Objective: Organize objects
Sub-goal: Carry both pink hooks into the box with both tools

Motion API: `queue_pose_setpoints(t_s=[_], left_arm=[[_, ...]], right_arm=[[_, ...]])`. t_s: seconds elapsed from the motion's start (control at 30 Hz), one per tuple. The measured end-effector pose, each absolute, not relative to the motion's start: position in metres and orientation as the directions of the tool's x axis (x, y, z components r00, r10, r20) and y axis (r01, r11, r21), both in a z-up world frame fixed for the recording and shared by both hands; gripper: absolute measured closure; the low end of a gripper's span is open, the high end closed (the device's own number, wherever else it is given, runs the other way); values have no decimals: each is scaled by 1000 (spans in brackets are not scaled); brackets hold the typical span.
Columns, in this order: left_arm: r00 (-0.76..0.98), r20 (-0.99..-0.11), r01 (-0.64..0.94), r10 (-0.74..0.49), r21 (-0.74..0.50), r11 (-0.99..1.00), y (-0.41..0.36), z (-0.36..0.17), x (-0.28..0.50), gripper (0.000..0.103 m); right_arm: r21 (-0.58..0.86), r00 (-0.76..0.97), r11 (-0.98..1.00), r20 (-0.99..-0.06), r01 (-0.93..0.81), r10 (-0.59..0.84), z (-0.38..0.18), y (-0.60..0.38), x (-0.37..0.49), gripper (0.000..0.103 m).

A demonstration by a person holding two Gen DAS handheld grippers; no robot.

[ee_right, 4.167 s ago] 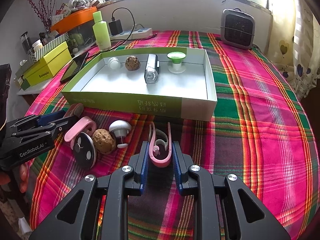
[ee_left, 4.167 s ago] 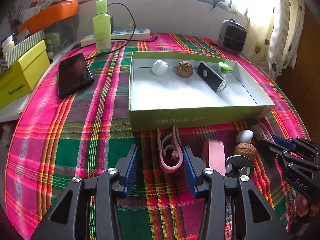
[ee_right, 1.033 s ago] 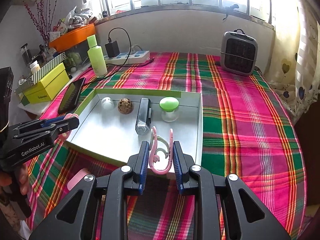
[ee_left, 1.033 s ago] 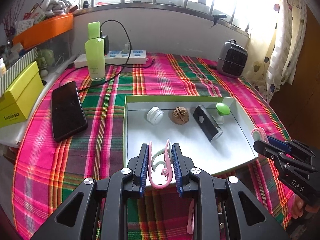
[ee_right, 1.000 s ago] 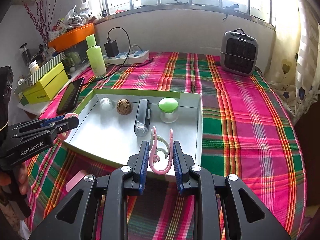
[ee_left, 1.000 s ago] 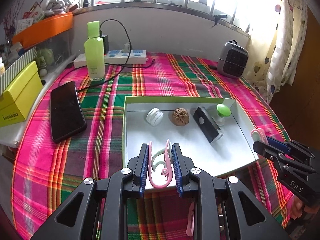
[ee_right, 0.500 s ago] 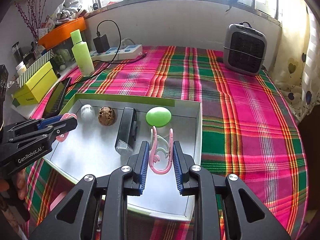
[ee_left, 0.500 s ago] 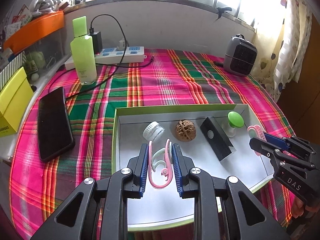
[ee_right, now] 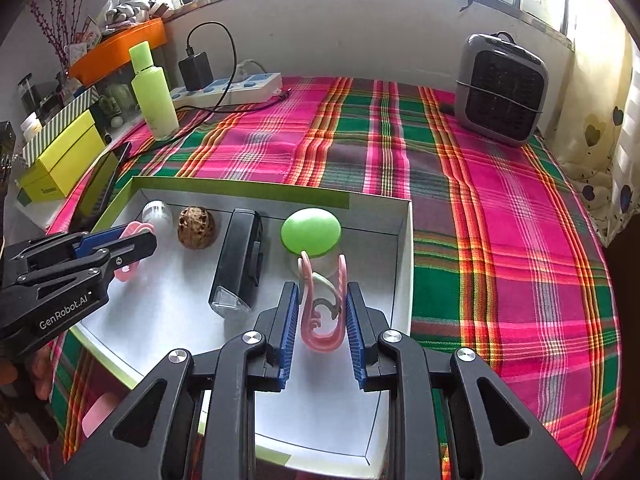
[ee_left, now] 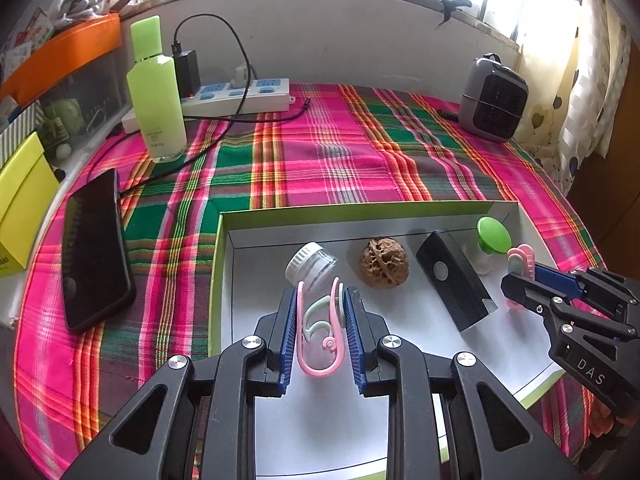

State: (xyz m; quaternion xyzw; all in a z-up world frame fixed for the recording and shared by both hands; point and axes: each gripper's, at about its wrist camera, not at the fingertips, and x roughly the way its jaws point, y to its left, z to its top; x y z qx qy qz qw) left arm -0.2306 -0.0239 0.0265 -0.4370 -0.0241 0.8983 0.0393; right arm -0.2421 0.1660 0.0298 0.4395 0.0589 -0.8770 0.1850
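A pink clip [ee_left: 319, 334] sits clamped between the blue pads of the left gripper [ee_left: 319, 320], its rounded bend toward the camera and its two prongs pointing away, long axis running along the fingers; it hangs over the near-left part of the white-floored box [ee_left: 224, 264] with the green rim. A second pink clip [ee_right: 323, 304] is pinched the same way in the right gripper [ee_right: 323, 316], bend near, prongs forward, over the right half of the same box just inside its right wall. Both grippers are narrowed hard onto their clips and tilt steeply down toward the box floor, side by side, each visible at the edge of the other's view. Directly beyond the left clip's prongs lies a small clear jar [ee_left: 311, 266] with a white lid, on its side; beyond the right clip's prongs stands a green-topped piece [ee_right: 311, 232], so close that the prongs overlap it in the picture. Between those two, along the far wall, rest a walnut [ee_left: 385, 264] and a black rectangular device [ee_left: 456, 284] lying lengthwise. The box lies on a pink and green plaid cloth [ee_left: 320, 152]. Farther out are a dark phone [ee_left: 96, 248] at the left, a green bottle [ee_left: 156, 92], a white power strip [ee_left: 240, 98] with a charger, and a grey heater [ee_right: 502, 88] at the far right
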Motion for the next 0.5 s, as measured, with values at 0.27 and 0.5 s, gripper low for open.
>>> queue_pose_setpoints(t_s=[0.27, 0.5], left_arm=[[-607, -790, -40, 83, -74, -996, -26, 23, -234, 81], [-607, -791, -38, 81, -73, -997, -26, 22, -235, 81]], right_arm=[[52, -533, -916, -800, 397, -276, 30, 166, -238, 79], [42, -526, -915, -807, 401, -267, 27, 163, -242, 79]])
